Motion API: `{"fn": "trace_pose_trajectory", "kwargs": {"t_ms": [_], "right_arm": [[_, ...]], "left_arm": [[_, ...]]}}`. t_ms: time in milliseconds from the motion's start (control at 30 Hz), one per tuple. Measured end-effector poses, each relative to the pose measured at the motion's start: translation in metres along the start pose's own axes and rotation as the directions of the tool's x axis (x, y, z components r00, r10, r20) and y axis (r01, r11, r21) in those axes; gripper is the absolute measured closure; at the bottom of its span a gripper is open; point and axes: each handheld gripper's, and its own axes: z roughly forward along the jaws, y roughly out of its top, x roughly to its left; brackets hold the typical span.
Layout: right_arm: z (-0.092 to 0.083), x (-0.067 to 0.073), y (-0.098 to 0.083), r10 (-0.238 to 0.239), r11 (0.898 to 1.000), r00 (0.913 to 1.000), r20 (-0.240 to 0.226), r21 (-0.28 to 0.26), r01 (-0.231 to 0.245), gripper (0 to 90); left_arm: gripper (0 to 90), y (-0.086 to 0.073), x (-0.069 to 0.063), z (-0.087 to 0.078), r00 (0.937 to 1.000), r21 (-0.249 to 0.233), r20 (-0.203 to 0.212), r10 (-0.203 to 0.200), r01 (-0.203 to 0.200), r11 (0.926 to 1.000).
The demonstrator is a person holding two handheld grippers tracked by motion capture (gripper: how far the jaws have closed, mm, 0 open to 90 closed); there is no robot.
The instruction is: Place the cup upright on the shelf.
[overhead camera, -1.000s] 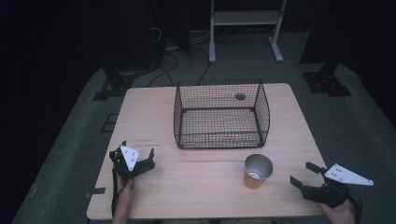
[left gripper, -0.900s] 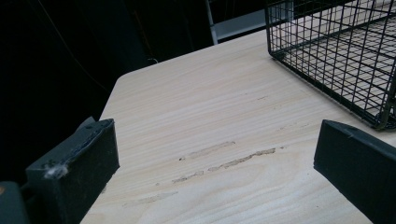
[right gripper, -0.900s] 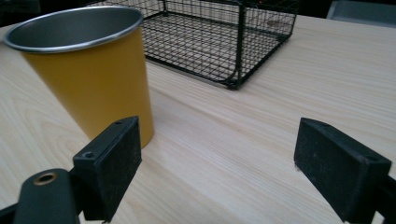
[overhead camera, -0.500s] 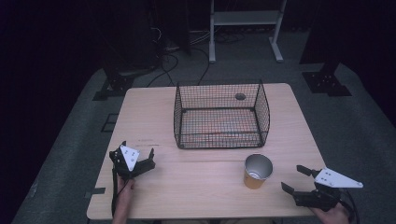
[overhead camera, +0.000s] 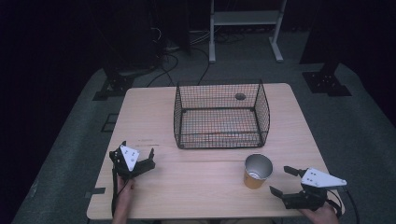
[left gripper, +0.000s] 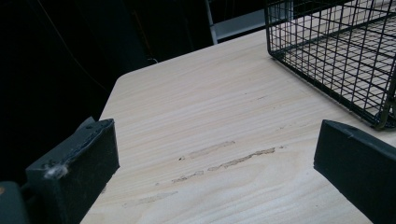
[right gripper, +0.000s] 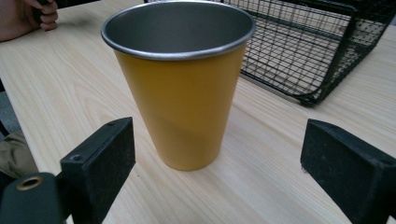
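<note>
A yellow metal cup with a silver rim stands upright on the wooden table, in front of a black wire basket. My right gripper is open just right of the cup, jaws pointing at it. In the right gripper view the cup stands a short way ahead of the two spread jaws, untouched. My left gripper rests open near the table's front left with nothing between its fingers. The left gripper view looks over bare tabletop toward the basket corner.
The basket is open at the top and looks empty. A small dark round spot lies on the table behind it. A white stand and dark equipment with cables stand on the floor beyond the far edge.
My right gripper has moved left from the table's right edge toward the cup. The left gripper has stayed put.
</note>
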Motion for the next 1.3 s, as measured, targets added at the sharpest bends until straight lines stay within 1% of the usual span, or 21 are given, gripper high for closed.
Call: {"fn": "trace_pose_trajectory", "kwargs": {"t_ms": [133, 233, 467, 567, 700, 767, 833, 967, 1300], "right_arm": [[0.005, 0.002, 0.003, -0.011, 1.000, 0.9998, -0.014, -0.001, 0.011, 9.4], [0.009, 0.005, 0.005, -0.021, 1.000, 0.9997, -0.016, 0.002, 0.021, 9.3], [0.016, 0.007, 0.009, -0.023, 1.000, 0.9993, -0.028, 0.009, 0.023, 9.3], [0.019, 0.009, 0.011, -0.022, 1.000, 0.9995, -0.024, 0.013, 0.022, 9.2], [0.024, 0.010, 0.014, -0.031, 0.999, 0.9990, -0.032, 0.017, 0.032, 8.2], [0.027, 0.011, 0.015, -0.037, 0.999, 0.9989, -0.029, 0.024, 0.038, 8.2], [0.029, 0.011, 0.016, -0.035, 0.999, 0.9990, -0.029, 0.029, 0.035, 8.2], [0.033, 0.011, 0.018, -0.028, 0.999, 0.9995, -0.014, 0.038, 0.029, 8.2], [0.041, 0.014, 0.023, -0.033, 0.999, 0.9992, -0.020, 0.039, 0.034, 7.1]], "left_arm": [[0.0, 0.000, 0.000, 0.000, 1.0000, 0.000, 0.000, 0.000, 0.000, 1.0000], [0.0, 0.000, 0.000, 0.000, 1.0000, 0.000, 0.000, 0.002, -0.002, 1.0000], [0.0, 0.000, 0.000, 0.000, 1.0000, 0.000, 0.001, 0.001, -0.001, 1.0000], [0.0, 0.000, -0.001, 0.000, 1.0000, -0.001, 0.002, 0.004, -0.004, 1.0000], [0.0, 0.000, 0.000, 0.000, 1.0000, 0.000, 0.001, 0.001, -0.001, 1.0000], [0.0, 0.000, 0.000, 0.000, 1.0000, 0.000, 0.001, 0.002, -0.002, 1.0000], [0.0, 0.000, 0.000, 0.000, 1.0000, 0.000, 0.001, 0.003, -0.003, 1.0000], [0.0, 0.000, 0.000, 0.000, 1.0000, -0.001, 0.002, 0.003, -0.003, 1.0000], [0.0, 0.000, 0.000, 0.000, 1.0000, -0.001, 0.002, 0.003, -0.003, 1.0000]]}}
